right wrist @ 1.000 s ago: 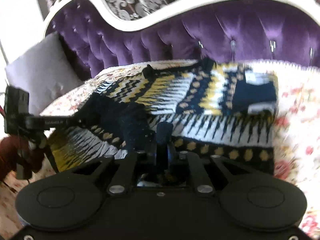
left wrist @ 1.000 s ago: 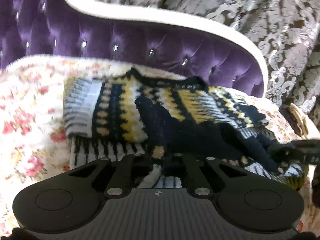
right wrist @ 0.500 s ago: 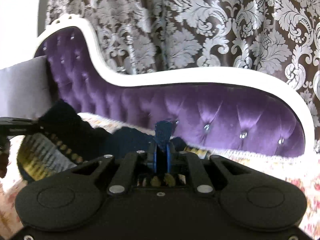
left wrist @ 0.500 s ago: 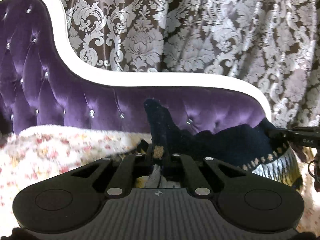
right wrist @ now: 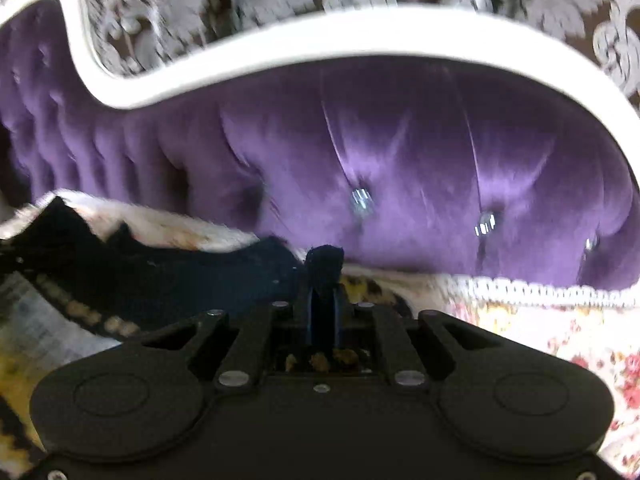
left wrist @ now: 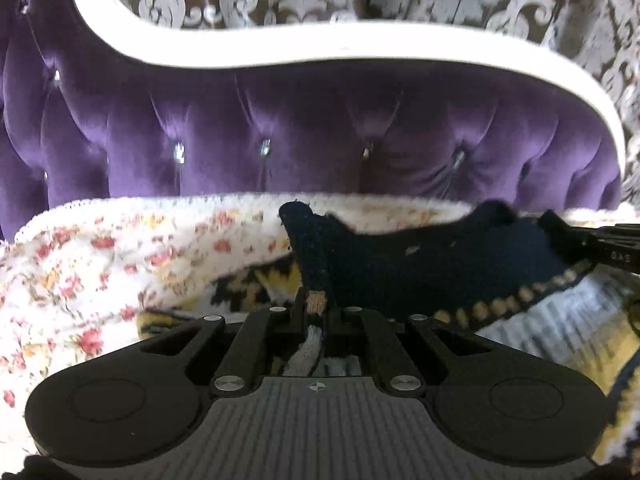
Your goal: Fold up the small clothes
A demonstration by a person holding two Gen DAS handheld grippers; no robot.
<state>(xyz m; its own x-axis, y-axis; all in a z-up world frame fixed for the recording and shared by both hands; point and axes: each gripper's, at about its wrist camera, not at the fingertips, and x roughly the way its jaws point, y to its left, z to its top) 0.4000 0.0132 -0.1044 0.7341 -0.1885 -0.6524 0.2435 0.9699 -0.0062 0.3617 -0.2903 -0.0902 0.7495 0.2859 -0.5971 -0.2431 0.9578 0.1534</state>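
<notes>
Sweater (left wrist: pixel 420 268) pinched by both tools; yellow pattern only left view

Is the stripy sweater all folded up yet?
Not yet. Both grippers, left and right, are pinching the sweater by its dark hem, lifted above the flowery blanket. The fold is underway. The hem hasn't been laid down, and the sweater isn't a neat bundle.

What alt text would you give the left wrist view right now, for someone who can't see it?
The left tongs are shut on the dark hem of a patterned knit sweater, held above a floral bedspread. The right tongs grip the same hem at the far right, before a purple tufted headboard.
</notes>
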